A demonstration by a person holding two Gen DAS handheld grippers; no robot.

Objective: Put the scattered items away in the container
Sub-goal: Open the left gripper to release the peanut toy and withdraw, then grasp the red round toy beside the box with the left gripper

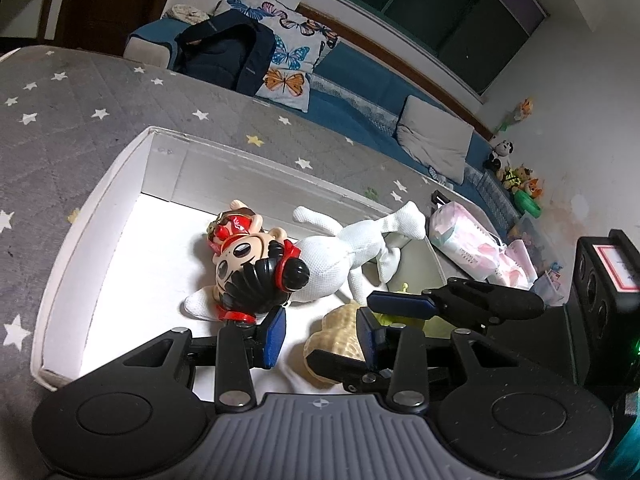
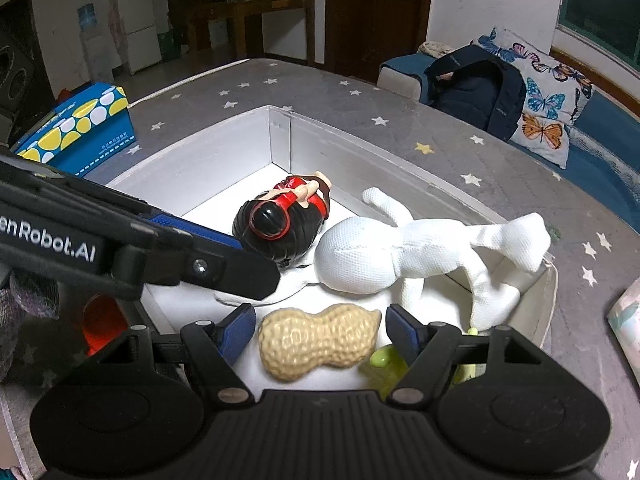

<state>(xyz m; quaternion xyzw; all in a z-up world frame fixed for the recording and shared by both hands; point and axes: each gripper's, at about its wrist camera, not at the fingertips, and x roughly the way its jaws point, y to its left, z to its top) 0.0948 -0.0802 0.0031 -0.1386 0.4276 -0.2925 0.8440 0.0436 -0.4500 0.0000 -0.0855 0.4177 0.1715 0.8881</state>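
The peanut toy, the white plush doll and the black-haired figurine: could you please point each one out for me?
peanut toy (image 2: 320, 340): right wrist view, middle of its ridged shell.
white plush doll (image 2: 360, 260): right wrist view, its round head.
black-haired figurine (image 1: 240, 258): left wrist view, its face.

White box (image 2: 280, 136) on starry cloth, holding doll (image 2: 280, 220), white plush (image 2: 368, 260), peanut (image 2: 320, 340), green toy (image 2: 382, 358).

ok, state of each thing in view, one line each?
white box: open-topped, toys inside
peanut toy: lying in box, ungripped, between open right gripper fingers
doll figure: lying on its side in box
white plush: sprawled, one limb over box rim
green toy: in box, mostly hidden
left gripper: open, empty
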